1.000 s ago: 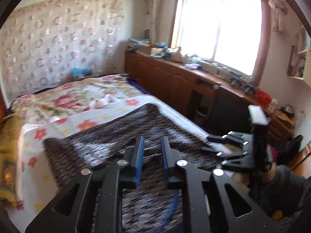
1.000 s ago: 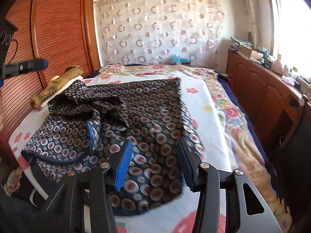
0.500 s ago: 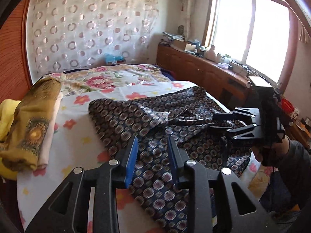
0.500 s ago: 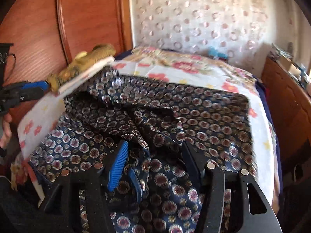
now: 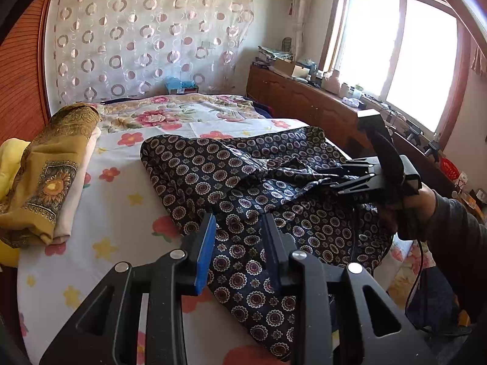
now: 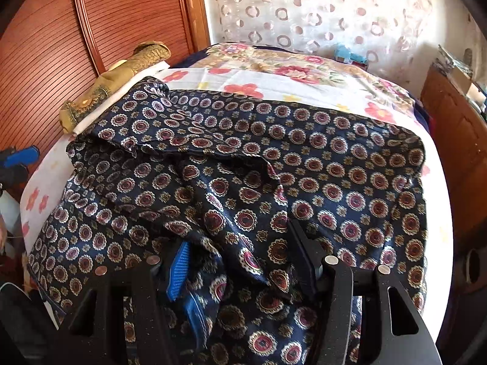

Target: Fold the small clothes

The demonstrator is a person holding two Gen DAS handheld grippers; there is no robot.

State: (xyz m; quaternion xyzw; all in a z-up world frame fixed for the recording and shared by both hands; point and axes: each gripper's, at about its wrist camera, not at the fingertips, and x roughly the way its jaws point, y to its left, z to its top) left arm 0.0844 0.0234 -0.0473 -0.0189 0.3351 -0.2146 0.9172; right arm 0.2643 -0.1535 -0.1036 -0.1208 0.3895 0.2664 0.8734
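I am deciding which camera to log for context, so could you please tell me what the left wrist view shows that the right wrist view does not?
Only the left wrist view shows the bright window, the cluttered wooden sideboard and the right claw in a hand. Only the right wrist view shows the ribbed wooden door. Both show the dark medallion-print garment on the floral bedsheet, the folded mustard cloth and the circle-print curtain.
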